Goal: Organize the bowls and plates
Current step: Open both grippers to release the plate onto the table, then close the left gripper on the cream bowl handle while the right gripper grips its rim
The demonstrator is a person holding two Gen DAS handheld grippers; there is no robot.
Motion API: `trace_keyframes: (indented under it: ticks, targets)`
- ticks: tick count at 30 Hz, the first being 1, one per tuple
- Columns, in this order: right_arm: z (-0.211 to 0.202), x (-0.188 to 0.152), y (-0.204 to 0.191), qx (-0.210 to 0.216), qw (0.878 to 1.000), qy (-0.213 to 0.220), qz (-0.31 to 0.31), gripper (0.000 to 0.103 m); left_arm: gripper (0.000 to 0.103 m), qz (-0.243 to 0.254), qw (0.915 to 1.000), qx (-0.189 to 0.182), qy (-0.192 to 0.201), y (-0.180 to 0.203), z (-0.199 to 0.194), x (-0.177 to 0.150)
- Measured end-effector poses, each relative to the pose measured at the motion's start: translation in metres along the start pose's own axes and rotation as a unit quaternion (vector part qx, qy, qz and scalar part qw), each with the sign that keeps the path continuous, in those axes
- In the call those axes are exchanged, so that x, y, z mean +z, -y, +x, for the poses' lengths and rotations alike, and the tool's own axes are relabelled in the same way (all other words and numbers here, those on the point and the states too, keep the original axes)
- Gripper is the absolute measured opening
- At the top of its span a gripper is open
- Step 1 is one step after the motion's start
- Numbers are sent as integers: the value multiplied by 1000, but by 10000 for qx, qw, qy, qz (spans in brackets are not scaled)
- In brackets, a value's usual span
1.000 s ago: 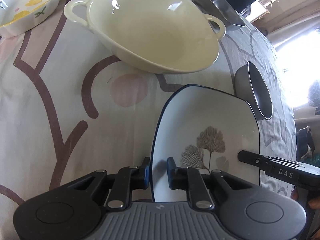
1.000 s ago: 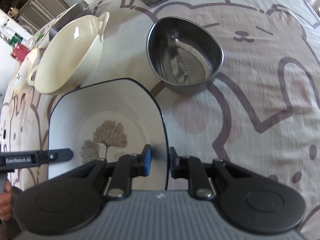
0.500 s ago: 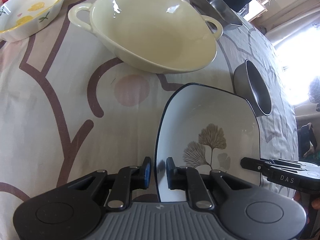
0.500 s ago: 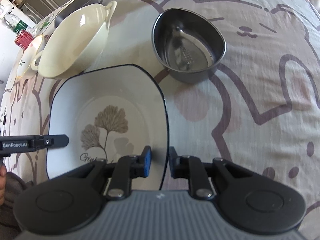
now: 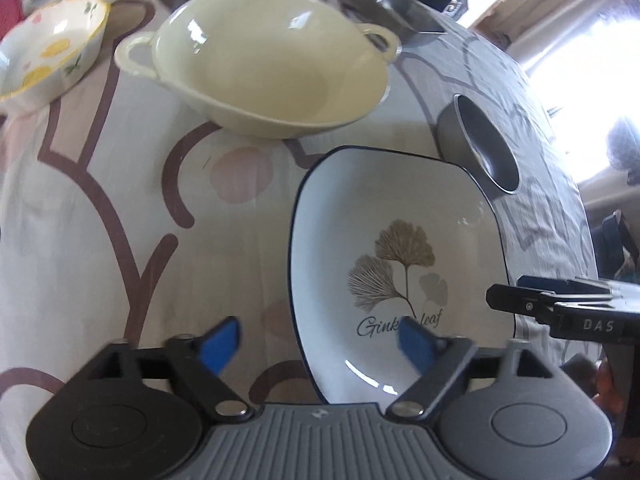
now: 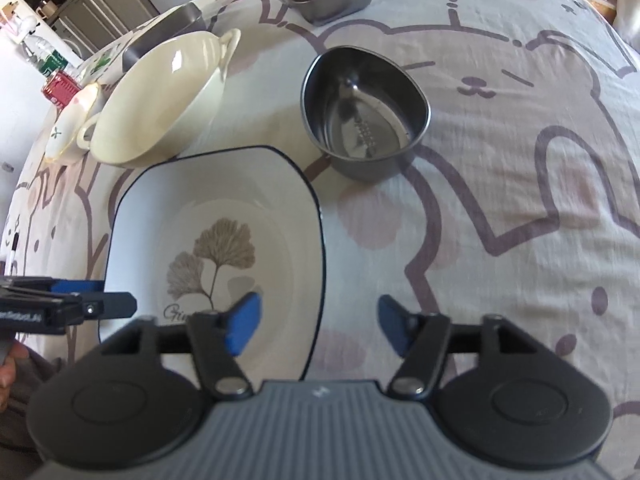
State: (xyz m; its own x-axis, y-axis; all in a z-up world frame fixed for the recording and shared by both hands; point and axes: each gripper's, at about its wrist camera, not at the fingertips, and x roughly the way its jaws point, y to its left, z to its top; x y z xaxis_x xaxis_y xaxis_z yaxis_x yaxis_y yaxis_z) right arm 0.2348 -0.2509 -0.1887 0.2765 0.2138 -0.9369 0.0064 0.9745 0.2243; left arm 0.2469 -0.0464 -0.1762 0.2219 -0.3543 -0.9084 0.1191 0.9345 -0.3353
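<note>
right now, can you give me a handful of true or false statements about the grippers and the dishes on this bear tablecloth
1. Both the left gripper and the right gripper are open. True.
2. The square white ginkgo-leaf plate with a dark rim lies flat on the bear-print tablecloth. True.
3. The round stainless steel bowl sits stacked inside the cream two-handled ceramic bowl. False: they stand apart on the cloth, the steel bowl beside the plate's far corner.
4. The cream bowl has food in it. False: it is empty.
5. A yellow-rimmed floral dish lies beyond the cream bowl's handle. True.
</note>
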Motion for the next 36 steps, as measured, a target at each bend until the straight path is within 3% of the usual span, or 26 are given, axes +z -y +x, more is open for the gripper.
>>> trace_keyframes:
  ticks: [2, 4, 7, 13, 18, 23, 27, 30, 32, 33, 35, 36]
  targets:
    - [-3, -3, 0, 45, 10000, 43, -36, 91, 102, 71, 9999, 43, 150, 2, -6, -2]
    - [-9, -5, -2, 76, 9997, 211, -107, 103, 103, 69, 9993, 23, 354, 0, -14, -3]
    - [-23, -9, -8, 82, 9970, 706, -293, 103, 103, 126, 9975, -119, 682, -2, -26, -2]
    - [-52, -2, -20, -161, 9790, 1944, -584, 103, 103, -26, 9883, 176, 1516, -14, -52, 7]
    - [-59, 22, -26, 126, 9641, 2554, -717, 103, 103, -294, 9767, 194, 2117, -29, -70, 22]
    - [-44, 54, -38, 39, 9542, 2843, -927, 103, 103, -473, 9635, 303, 2619, -47, -79, 35]
    - [-21, 94, -47, 62, 9607, 2575, -1032, 103, 103, -1089, 9610, 232, 2532, -73, -74, 49]
    - [-5, 113, -58, -73, 9568, 2616, -1268, 103, 93, -1552, 9573, 163, 2435, -94, -67, 57]
    - [5, 125, -61, 56, 9597, 2480, -1318, 103, 74, -1653, 9567, 142, 2394, -102, -62, 62]
    - [8, 130, -62, 185, 9619, 2440, -1220, 102, 71, -1686, 9567, 118, 2371, -104, -60, 63]
    - [15, 142, -60, 390, 9681, 2293, -934, 91, 58, -1756, 9567, 43, 2319, -110, -55, 67]
    - [20, 149, -59, 501, 9718, 2156, -811, 76, 55, -1793, 9569, 20, 2283, -111, -52, 68]
